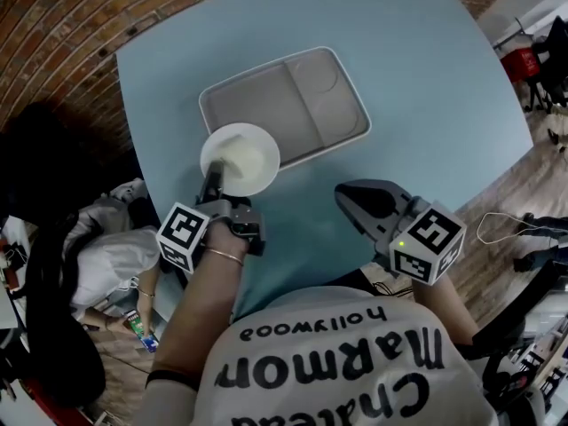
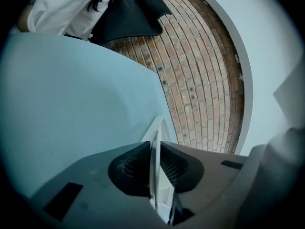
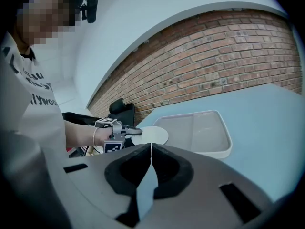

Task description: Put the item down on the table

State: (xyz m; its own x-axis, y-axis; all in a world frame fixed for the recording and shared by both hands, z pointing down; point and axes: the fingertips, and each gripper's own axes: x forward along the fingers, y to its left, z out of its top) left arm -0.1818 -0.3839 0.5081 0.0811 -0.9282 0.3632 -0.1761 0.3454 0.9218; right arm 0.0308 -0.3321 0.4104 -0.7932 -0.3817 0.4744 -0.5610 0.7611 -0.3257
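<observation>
**While the bowl hangs in my left gripper, the set-down is yet to be made**

As the head view shows it, my left gripper (image 1: 213, 187) is clamped on the near rim of the white bowl (image 1: 240, 159), left of centre in the frame. In the left gripper view the thin white rim (image 2: 154, 166) stands edge-on between the two pads, which press on it from either side. The bowl overlaps the near left corner of the grey tray (image 1: 351, 140). From the right gripper view it looks lifted to about the height of the tray's rim, though I cannot tell for certain that its base is off the surface. I judge the carrying part largely done; lowering the bowl onto the pale blue bench (image 1: 426, 78) and letting go remain.

My right gripper (image 1: 346, 201) hovers at the lower right of centre, jaws shut together with nothing between them.

For room, the bare strip of bench below the tray, between my two grippers, looks the handiest landing place. The bench's left edge runs close beside my left gripper, and the near edge is just in front of my body, so I would keep the bowl inward, clear of the tray's wall.
</observation>
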